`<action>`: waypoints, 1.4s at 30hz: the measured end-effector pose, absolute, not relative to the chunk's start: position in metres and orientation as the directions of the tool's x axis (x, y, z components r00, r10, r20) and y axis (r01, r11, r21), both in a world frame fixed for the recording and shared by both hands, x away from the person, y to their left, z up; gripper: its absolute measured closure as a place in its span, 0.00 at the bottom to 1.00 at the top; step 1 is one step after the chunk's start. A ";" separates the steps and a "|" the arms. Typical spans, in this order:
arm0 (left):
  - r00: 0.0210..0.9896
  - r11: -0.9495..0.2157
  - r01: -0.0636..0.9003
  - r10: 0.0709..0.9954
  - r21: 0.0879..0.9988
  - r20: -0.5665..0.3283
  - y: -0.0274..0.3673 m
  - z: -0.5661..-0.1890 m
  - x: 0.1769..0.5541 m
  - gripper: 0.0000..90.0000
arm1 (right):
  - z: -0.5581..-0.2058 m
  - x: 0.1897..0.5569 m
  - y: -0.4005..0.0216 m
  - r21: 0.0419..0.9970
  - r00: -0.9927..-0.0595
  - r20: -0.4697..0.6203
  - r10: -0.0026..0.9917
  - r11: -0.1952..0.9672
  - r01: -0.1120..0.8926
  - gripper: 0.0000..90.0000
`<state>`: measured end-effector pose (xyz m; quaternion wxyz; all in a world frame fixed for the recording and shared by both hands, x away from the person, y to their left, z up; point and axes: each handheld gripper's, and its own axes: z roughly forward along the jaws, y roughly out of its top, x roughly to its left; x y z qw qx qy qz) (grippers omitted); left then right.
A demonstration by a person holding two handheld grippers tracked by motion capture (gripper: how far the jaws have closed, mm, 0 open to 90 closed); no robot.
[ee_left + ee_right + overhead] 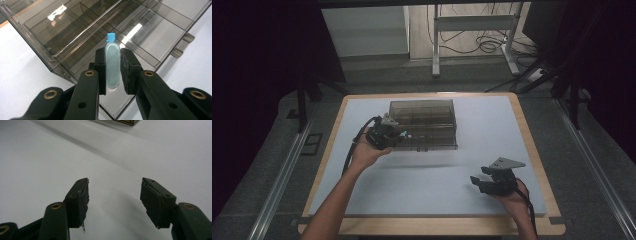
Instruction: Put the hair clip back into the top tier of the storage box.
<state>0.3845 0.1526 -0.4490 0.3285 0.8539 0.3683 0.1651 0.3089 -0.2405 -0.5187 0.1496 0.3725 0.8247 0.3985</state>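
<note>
Step in hand: you carry vial (112,65) to organizer box (424,123). Left hand-held gripper (113,72) clamped on vial, blue cap up, hovering over box's front compartments. Next: pick compartment, lower, part jaws. Right hand-held gripper (113,202) idle over bare surface (437,175), jaws apart, nothing between, well apart from box.

Grey carpet floor (272,145), white desk frame (474,30), floor cables (484,45)
</note>
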 end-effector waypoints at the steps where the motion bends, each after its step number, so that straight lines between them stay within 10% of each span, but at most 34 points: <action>1: 0.676 -0.517 0.520 0.736 0.680 0.042 0.153 -0.450 0.385 0.85 | -0.519 0.309 -0.241 0.769 -0.678 0.051 0.734 0.405 0.495 0.43; 30: 0.675 -0.525 0.529 0.736 0.667 0.043 0.149 -0.458 0.386 0.85 | -0.520 0.310 -0.240 0.764 -0.679 0.049 0.733 0.411 0.498 0.43; 42: 0.662 -0.498 0.487 0.746 0.717 0.069 0.156 -0.443 0.375 0.56 | -0.519 0.309 -0.242 0.766 -0.676 0.048 0.735 0.407 0.497 0.43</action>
